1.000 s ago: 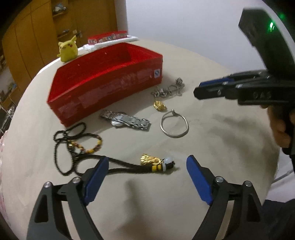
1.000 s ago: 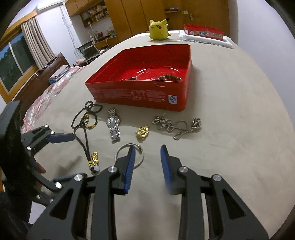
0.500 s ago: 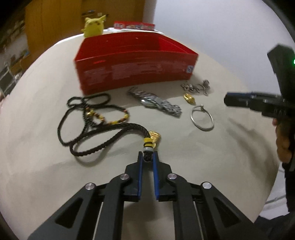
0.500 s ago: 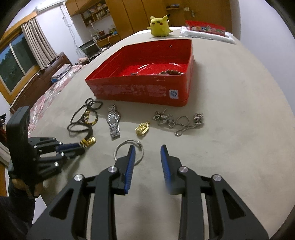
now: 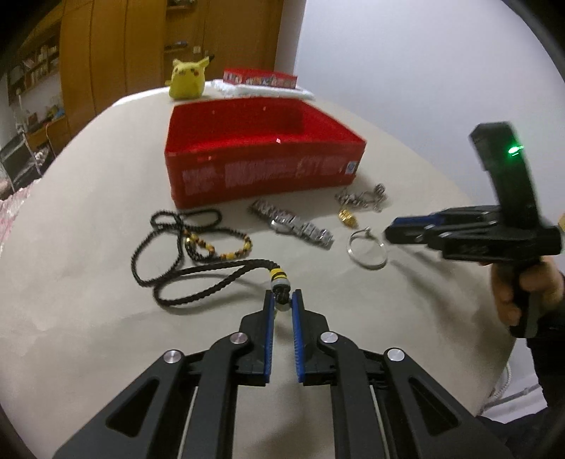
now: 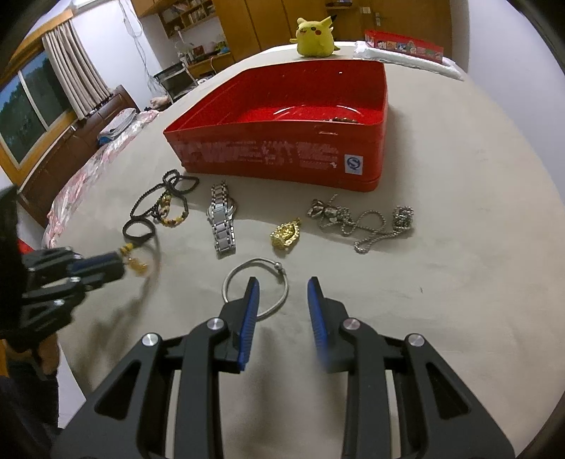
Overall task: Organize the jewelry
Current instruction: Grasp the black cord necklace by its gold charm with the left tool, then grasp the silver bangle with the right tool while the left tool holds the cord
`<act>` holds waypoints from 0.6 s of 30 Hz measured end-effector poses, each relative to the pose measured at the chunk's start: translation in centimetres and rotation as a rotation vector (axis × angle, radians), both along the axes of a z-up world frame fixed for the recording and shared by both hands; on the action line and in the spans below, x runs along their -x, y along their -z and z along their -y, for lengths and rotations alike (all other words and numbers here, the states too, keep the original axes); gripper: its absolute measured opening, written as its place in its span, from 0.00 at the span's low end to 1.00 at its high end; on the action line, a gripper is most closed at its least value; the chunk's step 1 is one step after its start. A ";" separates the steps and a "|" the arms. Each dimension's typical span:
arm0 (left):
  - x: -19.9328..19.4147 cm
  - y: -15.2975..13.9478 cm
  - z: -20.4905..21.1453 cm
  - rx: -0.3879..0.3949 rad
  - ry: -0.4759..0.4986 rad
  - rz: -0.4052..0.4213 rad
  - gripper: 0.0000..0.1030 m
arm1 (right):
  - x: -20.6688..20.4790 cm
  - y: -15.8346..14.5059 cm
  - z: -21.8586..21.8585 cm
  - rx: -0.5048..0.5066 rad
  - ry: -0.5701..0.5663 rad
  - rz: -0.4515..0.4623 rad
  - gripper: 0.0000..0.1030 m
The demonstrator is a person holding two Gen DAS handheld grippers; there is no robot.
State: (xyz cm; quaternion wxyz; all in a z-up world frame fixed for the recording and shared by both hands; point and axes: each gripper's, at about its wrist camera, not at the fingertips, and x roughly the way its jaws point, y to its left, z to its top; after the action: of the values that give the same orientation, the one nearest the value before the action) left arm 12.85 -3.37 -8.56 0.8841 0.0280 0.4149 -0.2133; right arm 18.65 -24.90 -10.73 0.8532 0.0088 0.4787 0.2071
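Both wrist cameras are looking steeply down along their own fingers, close over the table. Each is framing the red box upper centre, from opposite sides.

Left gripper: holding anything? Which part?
Yes. The left gripper is shut on the black cord necklace, gripped at its pendant end, just below the yellow-and-black bead. The right gripper holds nothing.

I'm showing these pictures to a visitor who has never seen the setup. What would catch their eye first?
Probably the red box at the middle of the table, with a yellow plush toy behind it. Next, the jewelry spread before the box: the left tool pinches the end of a black cord necklace, and the open right tool hangs over a silver bangle.
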 end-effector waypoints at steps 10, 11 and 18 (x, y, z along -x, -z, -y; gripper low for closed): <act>0.7 -1.7 -0.1 0.006 -0.004 0.036 0.09 | -0.3 1.6 -1.6 0.077 -0.038 0.003 0.11; 0.7 -1.7 -0.1 0.006 -0.004 0.036 0.09 | -0.2 1.7 -1.5 0.079 -0.040 0.001 0.08; 0.7 -1.7 -0.1 0.007 -0.008 0.038 0.09 | 0.3 1.4 -1.2 0.078 -0.037 0.003 0.01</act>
State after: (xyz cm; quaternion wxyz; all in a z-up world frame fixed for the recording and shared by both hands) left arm 12.18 -3.23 -6.84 0.8927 0.0273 0.3975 -0.2104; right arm 18.40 -23.66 -12.17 0.8496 -0.0336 0.4851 0.2041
